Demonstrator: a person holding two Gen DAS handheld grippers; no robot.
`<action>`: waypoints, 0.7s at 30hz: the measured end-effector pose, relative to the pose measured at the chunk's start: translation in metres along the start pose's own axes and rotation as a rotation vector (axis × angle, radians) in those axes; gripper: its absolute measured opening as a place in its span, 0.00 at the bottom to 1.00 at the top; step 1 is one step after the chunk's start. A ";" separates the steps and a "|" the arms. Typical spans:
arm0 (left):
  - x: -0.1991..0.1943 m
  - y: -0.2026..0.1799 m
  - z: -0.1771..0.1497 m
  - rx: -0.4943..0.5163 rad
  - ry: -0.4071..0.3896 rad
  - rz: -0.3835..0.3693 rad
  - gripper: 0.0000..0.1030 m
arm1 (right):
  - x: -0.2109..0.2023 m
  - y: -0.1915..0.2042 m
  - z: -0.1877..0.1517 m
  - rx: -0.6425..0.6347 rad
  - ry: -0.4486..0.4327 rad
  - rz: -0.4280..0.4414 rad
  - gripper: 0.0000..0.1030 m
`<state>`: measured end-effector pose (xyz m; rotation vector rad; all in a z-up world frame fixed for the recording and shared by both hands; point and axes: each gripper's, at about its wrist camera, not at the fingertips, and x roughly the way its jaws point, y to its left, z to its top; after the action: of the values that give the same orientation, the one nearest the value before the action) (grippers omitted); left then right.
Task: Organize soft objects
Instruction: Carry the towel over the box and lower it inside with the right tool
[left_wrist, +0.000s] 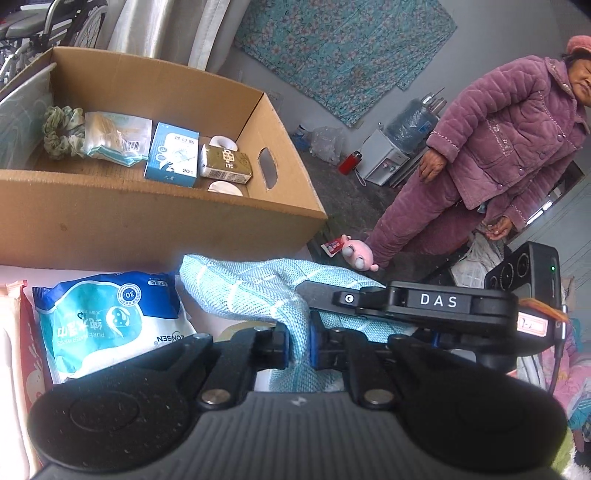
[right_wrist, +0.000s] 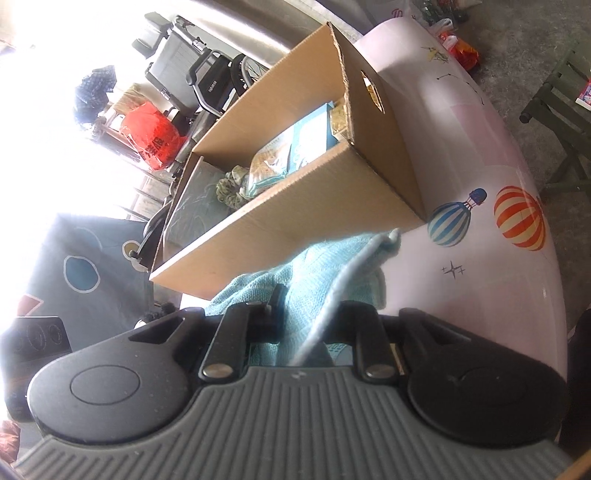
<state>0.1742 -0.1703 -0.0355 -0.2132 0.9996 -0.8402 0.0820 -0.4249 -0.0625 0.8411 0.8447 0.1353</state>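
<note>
In the left wrist view, the left hand-held gripper (left_wrist: 298, 345) is clenched on a fold of the light blue knitted cloth (left_wrist: 255, 291), which bunches up between its blue pads and drapes over the surface (left_wrist: 14, 267) just in front of an open cardboard box (left_wrist: 155, 218). Inside the box, from left to right, lie a green scrunchie (left_wrist: 61, 131), a clear plastic packet (left_wrist: 118, 138) touching it, an upright blue-and-white carton (left_wrist: 173, 155), and a small olive-and-white pack (left_wrist: 225, 164) with a white roll (left_wrist: 222, 142) behind it and another white round thing (left_wrist: 226, 187) in front; a pale patterned panel (left_wrist: 22, 118) leans against the box's left wall. Outside the box, near the cloth, lies a blue-and-white pack of wipes (left_wrist: 110, 321), and a pink package (left_wrist: 14, 354) sits at the left edge. The right hand-held gripper (left_wrist: 436, 306) reaches in from the right beside the cloth, and a person in purple quilted clothes (left_wrist: 491, 162) stands on the floor beyond. In the right wrist view, the right hand-held gripper (right_wrist: 306, 328) appears closed on the same cloth (right_wrist: 317, 266), though the fabric hides its pads; the cloth spreads toward the box (right_wrist: 295, 221), whose visible contents are the scrunchie (right_wrist: 231, 188), the packet (right_wrist: 269, 162) and the carton (right_wrist: 310, 133). The box rests on the pink balloon-printed surface (right_wrist: 480, 155).
</note>
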 end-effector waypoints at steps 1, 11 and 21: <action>-0.008 -0.004 0.001 0.007 -0.016 -0.008 0.10 | -0.006 0.005 0.000 -0.012 -0.006 0.004 0.15; -0.060 -0.015 0.041 0.018 -0.175 -0.044 0.10 | -0.056 0.086 0.033 -0.261 -0.083 0.039 0.15; 0.005 0.041 0.121 -0.148 -0.093 -0.040 0.10 | 0.006 0.129 0.140 -0.385 0.023 -0.064 0.14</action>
<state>0.2946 -0.1707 0.0066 -0.3964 0.9735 -0.7864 0.2126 -0.4194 0.0764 0.4513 0.8326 0.2429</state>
